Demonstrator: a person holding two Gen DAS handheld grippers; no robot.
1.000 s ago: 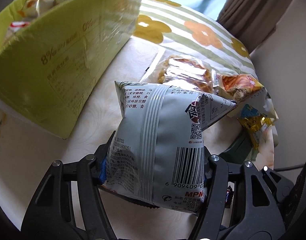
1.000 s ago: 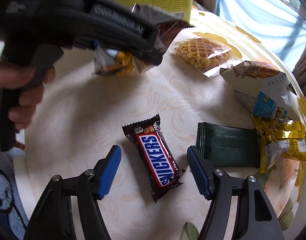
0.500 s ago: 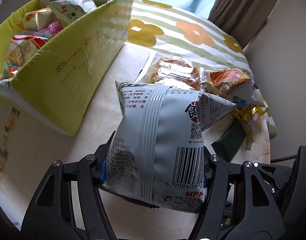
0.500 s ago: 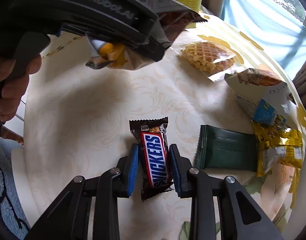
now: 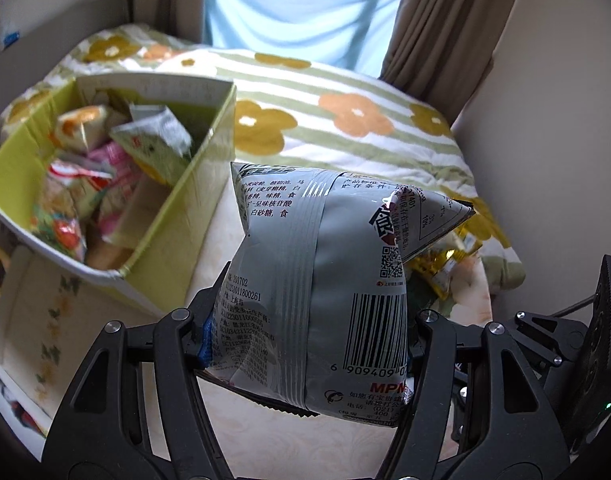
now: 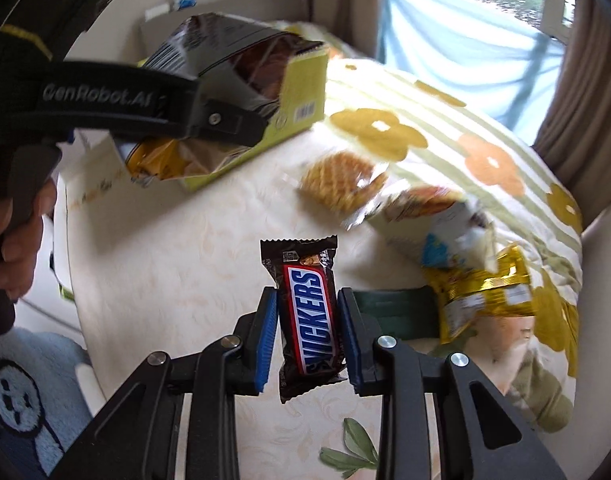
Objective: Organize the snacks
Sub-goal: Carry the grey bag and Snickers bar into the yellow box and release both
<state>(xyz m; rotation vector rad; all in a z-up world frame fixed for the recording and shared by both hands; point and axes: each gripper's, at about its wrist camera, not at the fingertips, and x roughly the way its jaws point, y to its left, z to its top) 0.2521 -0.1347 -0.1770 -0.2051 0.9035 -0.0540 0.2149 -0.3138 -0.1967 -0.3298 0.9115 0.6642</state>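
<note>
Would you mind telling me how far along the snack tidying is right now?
Partly done: several packets already sit in the green box. In hand: the left gripper holds a grey bag, the right gripper a Snickers bar. Left on the table: waffle pack, gold packet, dark green packet.

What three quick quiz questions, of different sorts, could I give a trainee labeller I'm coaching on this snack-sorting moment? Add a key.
1. True or false: the right hand-held gripper is shut on the Snickers bar.
2. Multiple choice: what does the left hand-held gripper hold? A) a waffle B) a grey snack bag C) a gold packet
3. Fill in: the snacks already sorted lie inside the ____ box.

Key:
1. True; its blue pads press both sides of the bar.
2. B; the grey snack bag sits between the jaws, barcode facing the camera.
3. Green; the waffle and gold packet lie on the table.
</note>
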